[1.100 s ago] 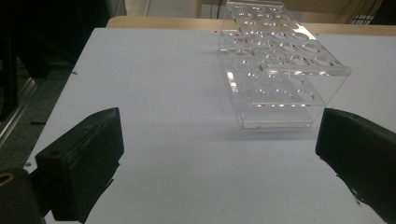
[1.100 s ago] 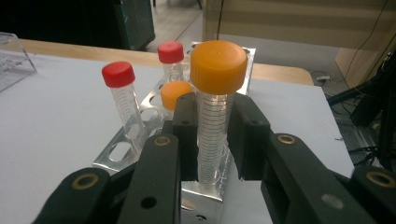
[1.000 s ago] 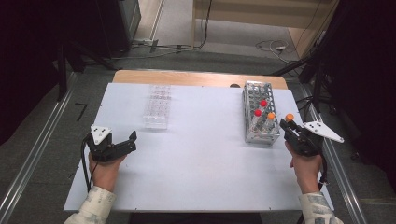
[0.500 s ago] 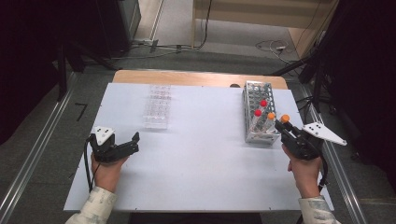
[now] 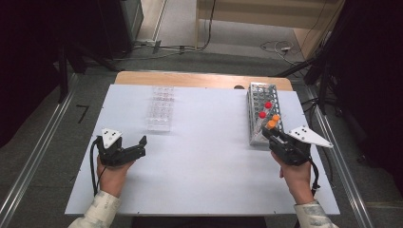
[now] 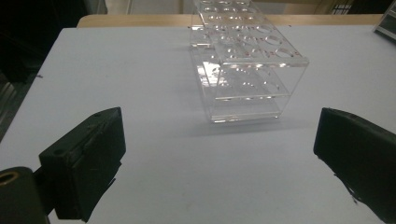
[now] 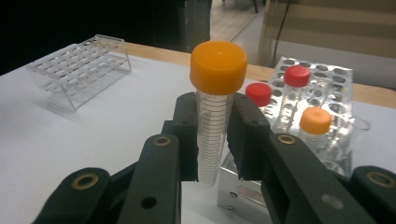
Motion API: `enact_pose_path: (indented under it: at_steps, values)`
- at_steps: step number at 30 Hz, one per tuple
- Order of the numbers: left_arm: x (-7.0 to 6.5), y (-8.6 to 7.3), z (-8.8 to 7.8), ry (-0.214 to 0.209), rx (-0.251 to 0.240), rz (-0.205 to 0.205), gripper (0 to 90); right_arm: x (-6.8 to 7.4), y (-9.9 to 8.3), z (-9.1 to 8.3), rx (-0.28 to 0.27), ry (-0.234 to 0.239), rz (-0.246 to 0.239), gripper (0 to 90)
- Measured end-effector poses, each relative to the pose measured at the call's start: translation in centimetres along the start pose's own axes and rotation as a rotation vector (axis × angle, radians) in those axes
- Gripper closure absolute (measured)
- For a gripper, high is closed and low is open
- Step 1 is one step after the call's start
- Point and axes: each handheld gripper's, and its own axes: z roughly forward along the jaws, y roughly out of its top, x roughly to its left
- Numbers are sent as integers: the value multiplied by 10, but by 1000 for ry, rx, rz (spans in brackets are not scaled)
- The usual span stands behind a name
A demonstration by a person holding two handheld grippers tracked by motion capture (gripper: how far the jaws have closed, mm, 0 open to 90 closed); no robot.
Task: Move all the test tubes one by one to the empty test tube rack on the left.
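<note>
A white table [image 5: 199, 156] carries a clear empty rack [image 5: 160, 108] and a metal rack [image 5: 263, 114] of capped tubes. The left gripper [image 5: 138, 146] rests released. The right gripper [image 7: 215, 140] clamps an orange-capped tube [image 7: 212, 112] upright, just beside the metal rack.

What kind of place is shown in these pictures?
Probably a laboratory-style test bench: a white table holds a clear empty tube rack and a rack with capped tubes, and the right gripper grips an orange-capped graduated tube. Cables lie on the floor behind.
</note>
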Motion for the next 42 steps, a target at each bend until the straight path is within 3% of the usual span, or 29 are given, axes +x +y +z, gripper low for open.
enact_pose_path:
  at_steps: [16, 25, 34, 42]
  values:
    - [-28, 1, 1, -83, 13, 49, 26, 35, -15, 34, 70, 97, -39, 715]
    - [-48, 5, 0, -151, 17, 82, 33, 54, -17, 50, 94, 133, -70, 715]
    - [-64, 18, 3, -214, 9, 58, 42, 71, -16, 63, 105, 168, -91, 715]
    - [-80, 27, 12, -248, 24, 85, 44, 83, -13, 73, 116, 194, -103, 715]
